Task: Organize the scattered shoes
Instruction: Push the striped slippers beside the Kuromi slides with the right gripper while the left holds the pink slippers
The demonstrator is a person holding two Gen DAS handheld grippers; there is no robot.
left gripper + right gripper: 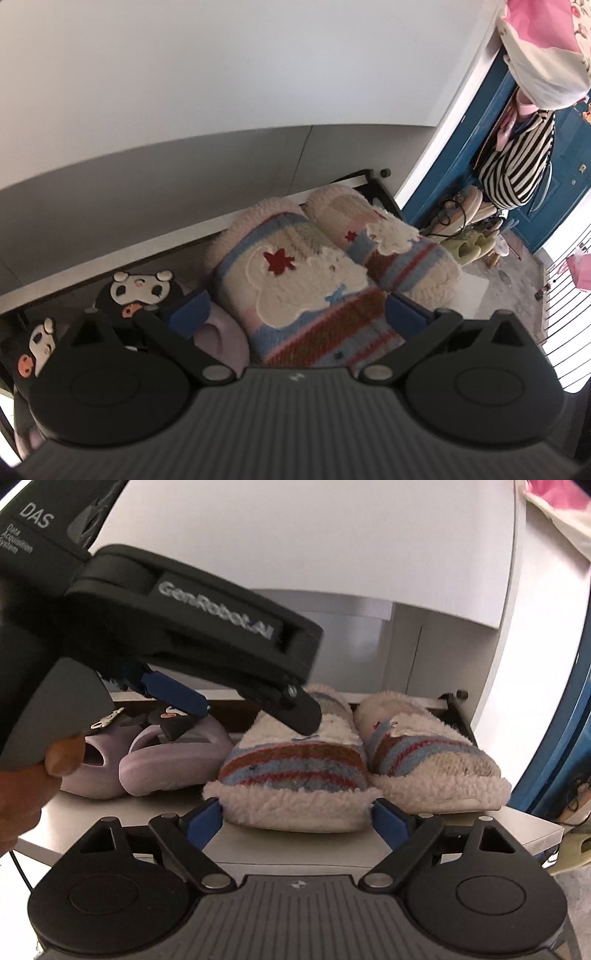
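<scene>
Two fuzzy striped slippers stand side by side on a pale shelf (92,812), toes toward me. The left one (295,771) lies between the pads of my right gripper (295,814), which is open at its toe with the pads beside the fleece edge. My left gripper (255,716) hovers over the same slipper (295,280) from above, open, jaws astride it with a gap at the left pad (190,310). The right slipper (424,753) sits free. A pair of lilac slippers (170,760) with cartoon charms (138,290) stands to the left.
A white cabinet wall rises behind the shelf. To the right are a blue door (565,184), a hanging striped bag (517,166), green slippers (467,247) and other shoes on the floor, and a white wire rack (569,295). A hand (22,775) holds the left gripper.
</scene>
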